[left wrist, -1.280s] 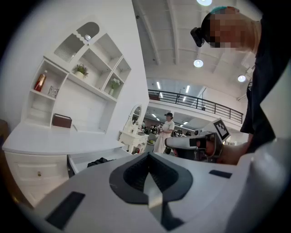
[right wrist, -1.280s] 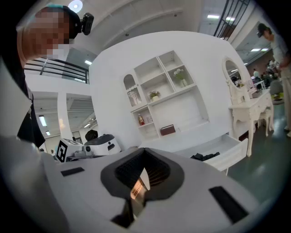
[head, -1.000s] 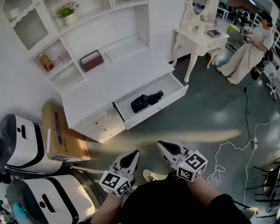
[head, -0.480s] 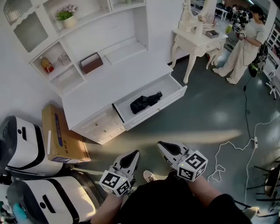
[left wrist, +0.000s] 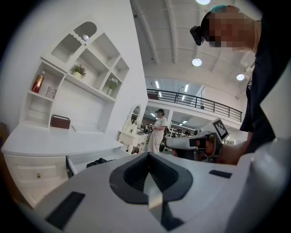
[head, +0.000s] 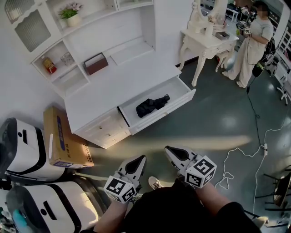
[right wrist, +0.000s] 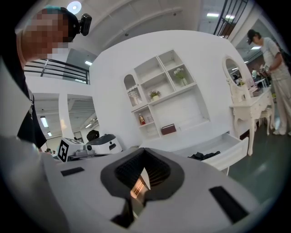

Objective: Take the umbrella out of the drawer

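Observation:
A folded black umbrella (head: 151,105) lies in the open drawer (head: 160,116) of a white cabinet (head: 118,82). Both grippers hang close to my body, well short of the drawer, over the grey floor. The left gripper (head: 138,159) is shut with nothing in it, and the right gripper (head: 169,150) is shut and empty too. In the left gripper view the umbrella (left wrist: 96,161) shows small beyond the closed left gripper (left wrist: 148,175), and the right gripper (left wrist: 200,142) is beside it. In the right gripper view the umbrella (right wrist: 205,155) lies in the drawer (right wrist: 229,150) past the closed right gripper (right wrist: 143,175).
A cardboard box (head: 63,139) leans against the cabinet's left side, beside white machines (head: 27,152). A white dressing table (head: 207,41) stands right of the cabinet, with a person (head: 254,41) behind it. A white cable (head: 241,159) lies on the floor at right. The shelves hold a brown box (head: 95,63) and a plant (head: 70,13).
Both grippers have stayed where they were, still shut. The person at the back right has shifted a little; the umbrella and drawer are unchanged.

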`<state>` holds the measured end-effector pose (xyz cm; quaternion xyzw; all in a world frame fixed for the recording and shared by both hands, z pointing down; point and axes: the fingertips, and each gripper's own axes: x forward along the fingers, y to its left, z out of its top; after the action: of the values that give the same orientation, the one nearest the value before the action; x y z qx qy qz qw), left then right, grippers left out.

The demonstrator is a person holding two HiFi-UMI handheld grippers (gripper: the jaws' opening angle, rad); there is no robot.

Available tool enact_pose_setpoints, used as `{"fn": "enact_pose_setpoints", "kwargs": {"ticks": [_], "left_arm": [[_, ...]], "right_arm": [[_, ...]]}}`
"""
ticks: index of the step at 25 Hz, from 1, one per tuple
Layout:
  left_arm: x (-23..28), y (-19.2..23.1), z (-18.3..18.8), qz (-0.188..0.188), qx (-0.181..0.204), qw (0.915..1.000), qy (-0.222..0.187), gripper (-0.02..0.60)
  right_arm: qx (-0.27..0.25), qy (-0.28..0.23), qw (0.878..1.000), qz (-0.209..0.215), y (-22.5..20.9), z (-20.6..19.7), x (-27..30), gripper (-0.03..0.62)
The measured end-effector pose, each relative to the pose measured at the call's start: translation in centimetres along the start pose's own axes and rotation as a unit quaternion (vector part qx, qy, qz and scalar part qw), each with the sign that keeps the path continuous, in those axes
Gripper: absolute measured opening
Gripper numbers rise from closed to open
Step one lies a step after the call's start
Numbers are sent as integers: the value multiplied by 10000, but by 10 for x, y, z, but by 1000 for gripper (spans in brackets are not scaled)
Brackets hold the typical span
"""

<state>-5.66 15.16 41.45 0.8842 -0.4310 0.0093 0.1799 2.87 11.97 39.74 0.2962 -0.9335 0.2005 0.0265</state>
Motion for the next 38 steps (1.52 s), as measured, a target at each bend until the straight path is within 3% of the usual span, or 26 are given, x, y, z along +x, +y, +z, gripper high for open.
{"fn": "enact_pose_setpoints", "kwargs": {"ticks": [22, 38], "left_arm": [[14, 17, 1, 111, -93, 9999, -7, 5], [95, 51, 25, 881, -84, 9960, -91, 5]], "right_arm": [[-105, 56, 9999, -9, -22, 7, 17, 2], [-311, 463, 9968, 580, -120, 46, 64, 2]]}}
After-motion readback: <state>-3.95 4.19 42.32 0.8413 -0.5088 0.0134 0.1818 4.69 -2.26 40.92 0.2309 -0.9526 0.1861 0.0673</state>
